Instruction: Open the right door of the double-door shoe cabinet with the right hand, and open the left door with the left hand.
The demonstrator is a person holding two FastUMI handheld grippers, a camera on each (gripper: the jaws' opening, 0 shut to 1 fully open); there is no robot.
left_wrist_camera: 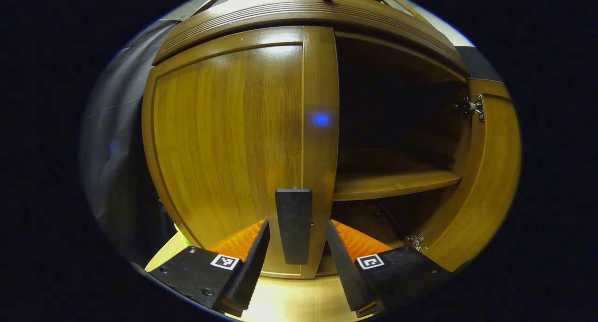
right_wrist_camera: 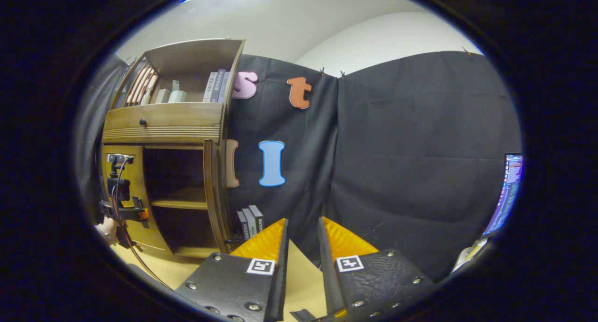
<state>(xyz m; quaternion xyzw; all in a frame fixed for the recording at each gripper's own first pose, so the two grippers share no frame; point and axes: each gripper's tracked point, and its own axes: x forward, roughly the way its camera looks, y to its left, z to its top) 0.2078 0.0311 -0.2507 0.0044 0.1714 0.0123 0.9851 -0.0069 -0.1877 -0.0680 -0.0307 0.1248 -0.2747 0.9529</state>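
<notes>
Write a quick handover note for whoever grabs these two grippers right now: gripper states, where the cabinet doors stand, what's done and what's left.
Left gripper: open, its fingers either side of the left door's handle, not yet closed on it.
Right gripper: open, empty, backed away and pointing at the booth wall.
Right door: swung open, the shelf inside in view. Done.
Left door: shut.
Left to do: close on the handle and pull the left door open.

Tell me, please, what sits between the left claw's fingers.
In the left gripper view, the left door's dark upright handle stands between the left claw's open fingers, untouched.
</notes>
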